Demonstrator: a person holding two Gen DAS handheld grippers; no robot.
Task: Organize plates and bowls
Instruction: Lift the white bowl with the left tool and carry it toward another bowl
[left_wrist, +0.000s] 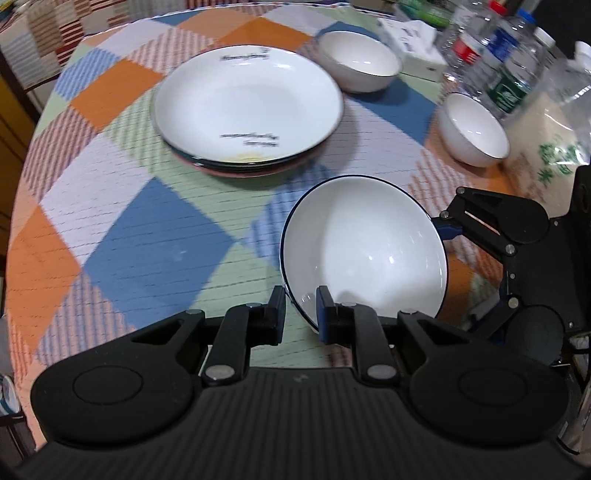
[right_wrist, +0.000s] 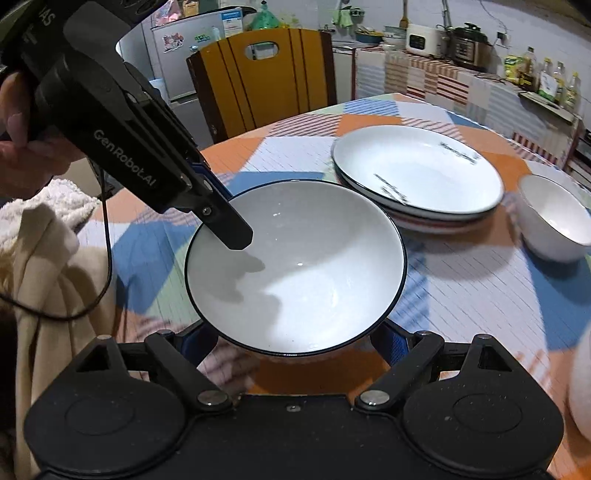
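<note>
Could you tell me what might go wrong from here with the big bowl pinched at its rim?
The left tongs pinch only the rim of the large blue-rimmed bowl, which is tilted, so it could slip or swing.

The right tongs look spread beneath it; whether they grip is unclear.

Swinging it toward the plate stack could chip the top plate.

Black left gripper with blue pads, silver screws, white "GenRobot.AI" lettering and a black cable; bare hand, cream fleece sleeve.
</note>
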